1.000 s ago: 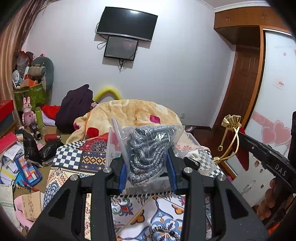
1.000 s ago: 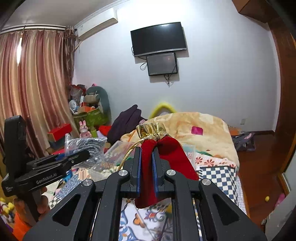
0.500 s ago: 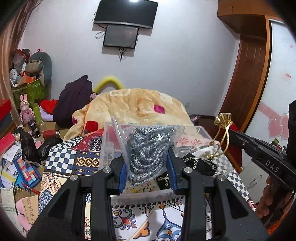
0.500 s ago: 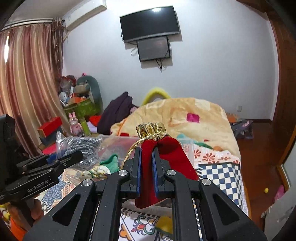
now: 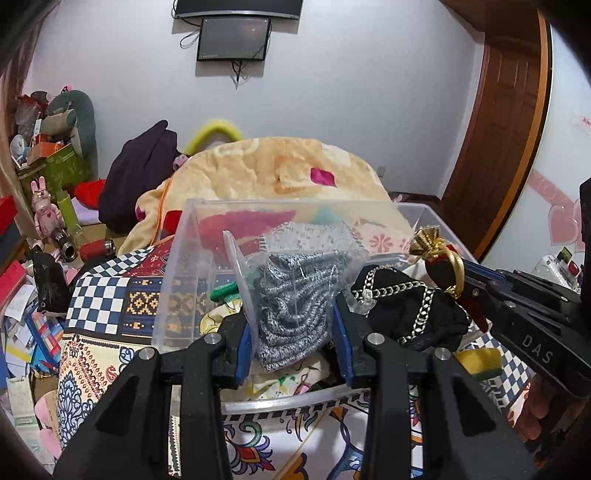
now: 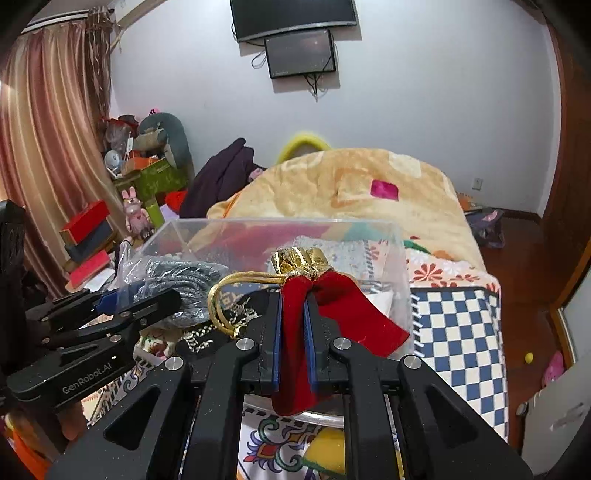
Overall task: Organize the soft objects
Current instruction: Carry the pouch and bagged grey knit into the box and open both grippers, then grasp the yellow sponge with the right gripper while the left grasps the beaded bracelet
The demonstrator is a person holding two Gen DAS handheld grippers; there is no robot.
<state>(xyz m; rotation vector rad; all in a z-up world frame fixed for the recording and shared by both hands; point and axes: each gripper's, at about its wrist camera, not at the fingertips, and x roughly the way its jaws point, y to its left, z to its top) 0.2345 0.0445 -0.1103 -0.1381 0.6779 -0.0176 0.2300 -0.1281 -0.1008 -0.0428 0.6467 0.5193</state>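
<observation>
Both wrist views looked forward from close above the clear plastic bin, toward the wall-mounted television.

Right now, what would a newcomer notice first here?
Probably the clear plastic bin on the patterned bedspread, with both tools over it. The left tool grips a bagged grey knit; the right tool pinches a red velvet pouch.
</observation>
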